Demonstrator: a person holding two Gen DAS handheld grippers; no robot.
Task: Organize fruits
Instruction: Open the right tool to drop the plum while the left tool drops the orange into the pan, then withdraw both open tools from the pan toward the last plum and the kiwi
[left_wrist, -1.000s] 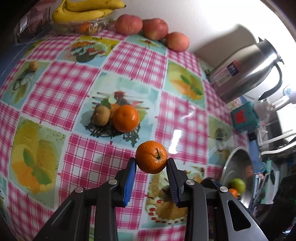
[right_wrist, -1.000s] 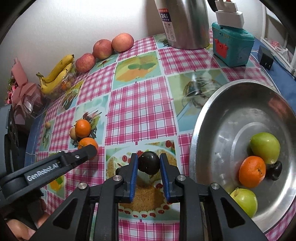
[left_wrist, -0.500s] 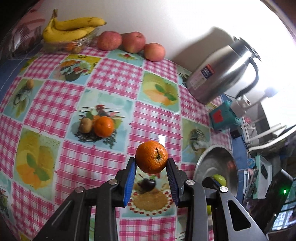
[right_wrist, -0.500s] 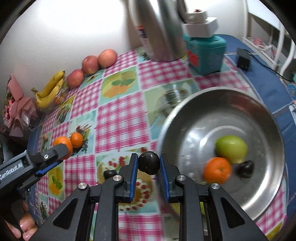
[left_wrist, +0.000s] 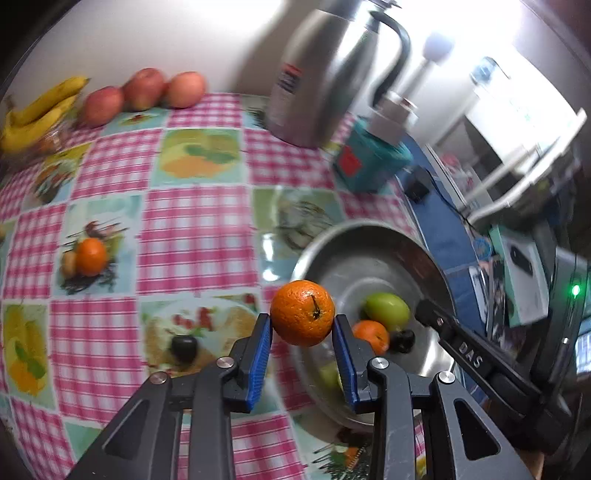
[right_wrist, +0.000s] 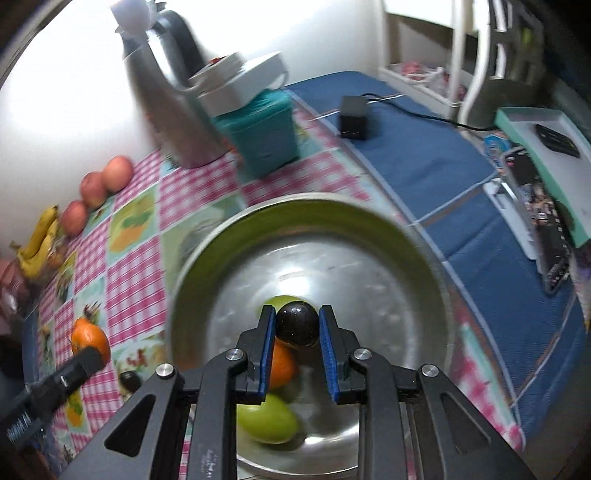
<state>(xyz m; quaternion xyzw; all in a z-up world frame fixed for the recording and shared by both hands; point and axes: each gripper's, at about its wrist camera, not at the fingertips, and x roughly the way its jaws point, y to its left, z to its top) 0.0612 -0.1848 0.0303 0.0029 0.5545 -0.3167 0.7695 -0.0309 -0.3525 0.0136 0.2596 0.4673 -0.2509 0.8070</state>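
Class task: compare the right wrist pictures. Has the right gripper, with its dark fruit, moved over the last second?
Yes. The right gripper, shut on the dark fruit, has travelled from above the checked tablecloth to above the metal bowl.

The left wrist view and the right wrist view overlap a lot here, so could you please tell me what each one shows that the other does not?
Only the left wrist view shows the left gripper shut on an orange, and a second orange lying on the tablecloth.

Only the right wrist view shows the right gripper shut on a dark round fruit above the bowl.

Both show the metal bowl holding green fruit, the steel jug, the teal box, the apples and bananas.
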